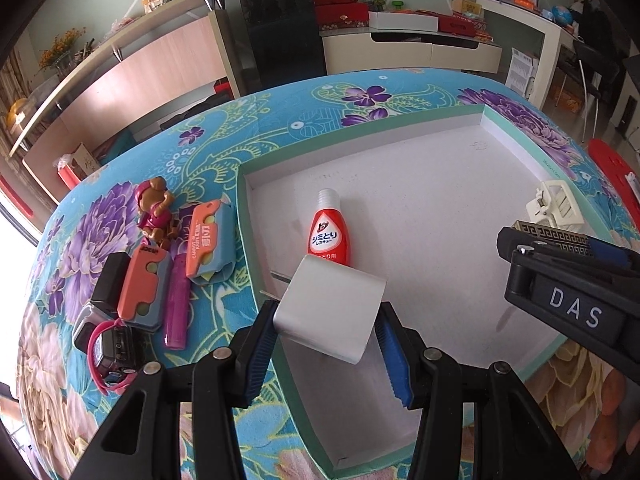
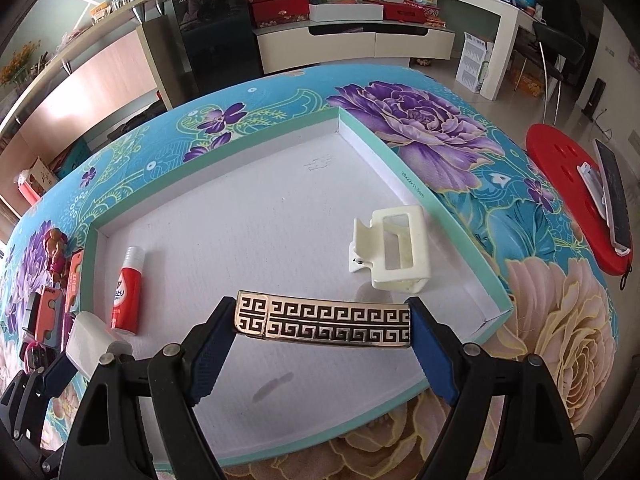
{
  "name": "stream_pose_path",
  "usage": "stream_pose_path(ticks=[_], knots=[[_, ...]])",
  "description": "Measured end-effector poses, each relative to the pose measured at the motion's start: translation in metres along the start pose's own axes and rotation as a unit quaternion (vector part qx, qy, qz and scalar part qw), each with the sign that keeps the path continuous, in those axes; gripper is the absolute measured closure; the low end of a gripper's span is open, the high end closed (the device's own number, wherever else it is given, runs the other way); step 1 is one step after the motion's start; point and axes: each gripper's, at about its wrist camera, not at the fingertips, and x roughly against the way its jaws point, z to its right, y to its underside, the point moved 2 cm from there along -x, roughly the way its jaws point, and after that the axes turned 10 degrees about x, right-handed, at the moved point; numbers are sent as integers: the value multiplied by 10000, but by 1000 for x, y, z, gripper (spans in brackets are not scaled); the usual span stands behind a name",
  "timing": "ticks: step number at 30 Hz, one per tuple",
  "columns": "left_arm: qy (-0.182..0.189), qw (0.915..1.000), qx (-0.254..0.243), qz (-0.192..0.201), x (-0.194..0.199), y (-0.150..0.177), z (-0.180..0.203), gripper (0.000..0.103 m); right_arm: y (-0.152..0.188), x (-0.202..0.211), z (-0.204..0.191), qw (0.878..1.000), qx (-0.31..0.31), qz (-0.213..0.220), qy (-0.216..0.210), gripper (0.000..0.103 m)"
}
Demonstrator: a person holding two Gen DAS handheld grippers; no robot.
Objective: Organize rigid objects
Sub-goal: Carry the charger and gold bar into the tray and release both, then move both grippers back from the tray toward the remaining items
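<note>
Both tools are loaded over the tray [image 2: 460, 216]: left tool [image 1: 326, 334] pinches a white block [image 1: 332, 312], right tool [image 2: 322, 324] spans a patterned clip [image 2: 324, 320] end-to-end, so a careless release could knock the red bottle [image 1: 330, 230].

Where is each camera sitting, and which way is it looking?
Left wrist: rides on the left gripper, looking down along its fingers at a white block held over the tray's left wall; the right gripper shows too.
Right wrist: rides on the right gripper, looking down at a gold patterned hair clip held over the tray.
Both see the red bottle and cream claw clip.
</note>
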Motion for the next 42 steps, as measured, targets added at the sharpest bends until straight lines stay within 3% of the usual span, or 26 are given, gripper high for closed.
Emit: stream_pose_path(ticks=[7, 11, 17, 24, 32, 34, 36, 42], knots=[[-9, 10000, -6, 6, 1, 0, 0, 48, 3, -8, -2, 9998, 49, -193, -28, 19], [83, 10000, 2, 36, 3, -1, 1, 41, 2, -5, -3, 9998, 38, -148, -118, 19], [100, 9998, 78, 183, 12, -5, -4, 33, -3, 7, -4, 9998, 51, 95, -176, 12], [84, 9985, 308, 454, 30, -13, -21, 32, -9, 28, 3, 9984, -171, 460, -268, 12], [-205, 9948, 784, 611, 38, -20, -56, 30, -10, 33, 6, 9981, -252, 507, -246, 12], [-366, 9928, 954, 619, 38, -22, -69, 23, -9, 30, 4, 9983, -234, 464, -246, 12], [-573, 9899, 1149, 599, 36, -22, -84, 14, -9, 29, 0, 9984, -228, 426, -282, 12], [-1054, 9785, 1724, 404, 28, -15, -130, 14, -10, 28, -26, 9977, 14, 396, -552, 12]])
